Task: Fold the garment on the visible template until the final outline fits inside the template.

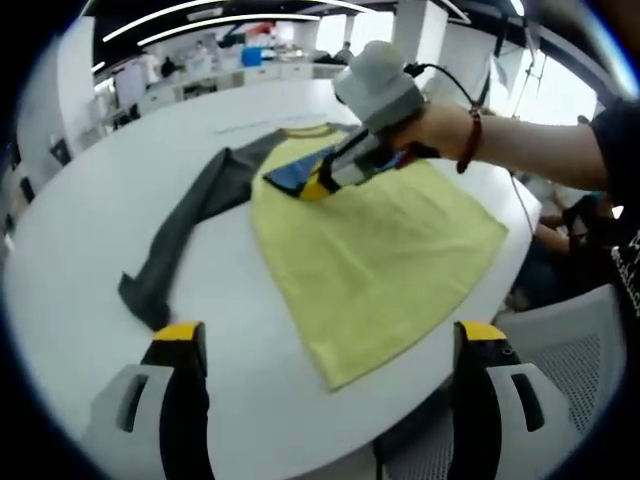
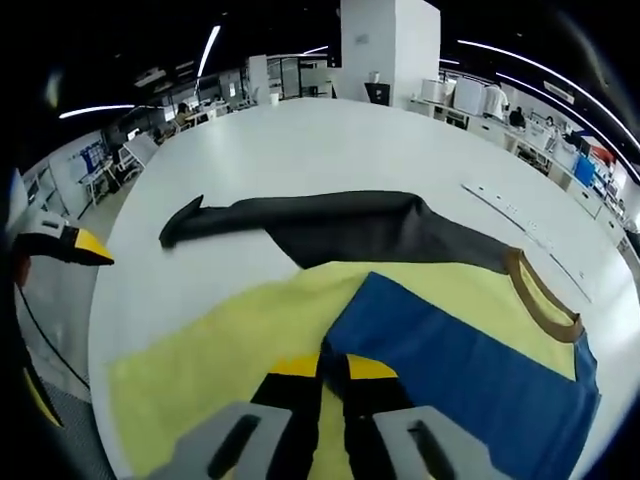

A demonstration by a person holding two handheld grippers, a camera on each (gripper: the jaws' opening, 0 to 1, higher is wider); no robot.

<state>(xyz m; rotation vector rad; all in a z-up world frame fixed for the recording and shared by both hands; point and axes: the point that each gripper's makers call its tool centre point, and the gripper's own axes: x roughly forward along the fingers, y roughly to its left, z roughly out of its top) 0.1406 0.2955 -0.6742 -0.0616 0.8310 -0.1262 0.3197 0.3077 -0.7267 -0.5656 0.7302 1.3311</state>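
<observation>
Garment (image 1: 385,260) lies spread on the round white table (image 1: 100,200), yellow body toward the near edge, one long grey sleeve (image 1: 185,235) trailing off to the side, flat on the tabletop. Brown collar (image 2: 545,295) at the far end; a blue panel (image 2: 470,360) is turned over onto the yellow in the right gripper view. No template outline can be made out on the table from either view; cannot say where its edges run.

Right gripper (image 2: 335,368) is down on the cloth, jaws pinched together on the edge where blue meets yellow, so it holds the garment there. In the left gripper view it shows as the grey tool in the person's hand (image 1: 440,130), over the upper middle of the shirt. Left gripper (image 1: 330,335) hangs clear of the table's near edge, jaws spread wide, nothing between them, well apart from the hem.

Step in hand, as I read it: carrying the pinched flap across to make a fold. To do it well:
- keep the pinch on one layer's edge, lift low, so the yellow underneath does not drag
- lay the flap parallel to the side seam, not skewed
- the free left gripper could pin the hem corner while the flap goes over
- grey sleeve is the part sticking out furthest; it will need folding in onto the body

Risk: hem sits close to the table edge; a pull that way could slide the cloth off
</observation>
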